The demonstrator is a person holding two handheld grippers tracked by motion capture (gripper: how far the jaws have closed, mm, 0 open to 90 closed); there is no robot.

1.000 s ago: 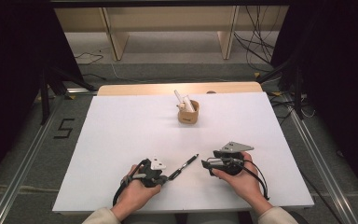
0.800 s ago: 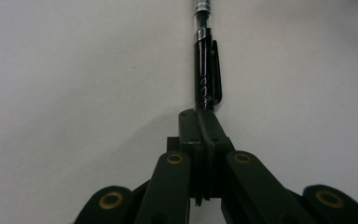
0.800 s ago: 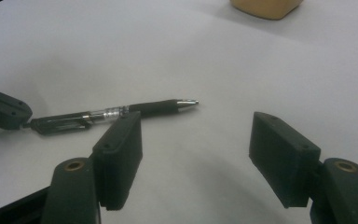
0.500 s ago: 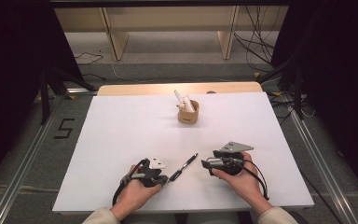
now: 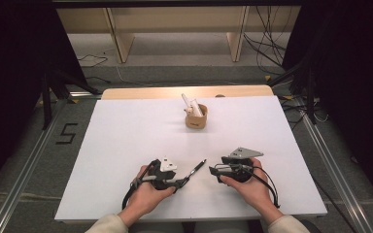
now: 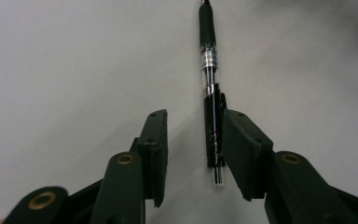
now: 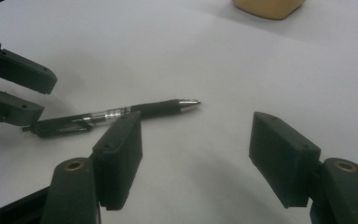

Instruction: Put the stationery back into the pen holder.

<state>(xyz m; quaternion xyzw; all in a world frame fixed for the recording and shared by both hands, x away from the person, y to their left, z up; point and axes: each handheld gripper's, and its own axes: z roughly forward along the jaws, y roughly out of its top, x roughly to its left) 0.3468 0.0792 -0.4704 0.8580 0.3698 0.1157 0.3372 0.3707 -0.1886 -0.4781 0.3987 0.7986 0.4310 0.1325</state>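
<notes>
- The pen [image 5: 193,171] is the landmark: a black click pen with a clear middle section and a rubber grip, lying flat on the white table [image 5: 126,141] near the person's edge, its tip pointing up and to the right in the high view, toward the far side.
- The left claw [image 5: 180,182] sits at the pen's rear end, held in the person's left hand [image 5: 148,191]. Its jaws have just been opening; in the left gripper view the left claw [image 6: 193,154] stands partly open with the pen [image 6: 210,93] lying between the jaws, close against one pad and clear of the other, so the pads no longer press on it.
- The pen's clip end lies inside that gap, while the grip and tip reach out well past the jaw ends.
- The right claw [image 5: 212,170] lies just to the right of the pen's tip, held in the right hand [image 5: 252,187], its jaws pointing left toward the pen. In the right gripper view the right claw [image 7: 196,158] is spread wide with nothing but bare table between the jaws; the pen [image 7: 116,114] lies just beyond one pad, apart from it.
- The grey three-cornered plate [image 5: 243,153] tops the right claw, on the side away from the pen.
- Well beyond the pen, toward the far edge of the table, stands a small tan cup [image 5: 196,118] with a white stick-like thing [image 5: 190,103] leaning in it.
- Past the table, farther still from the pen, the floor [image 5: 175,53] carries wooden furniture legs [image 5: 118,36] and loose cables [image 5: 267,43].
</notes>
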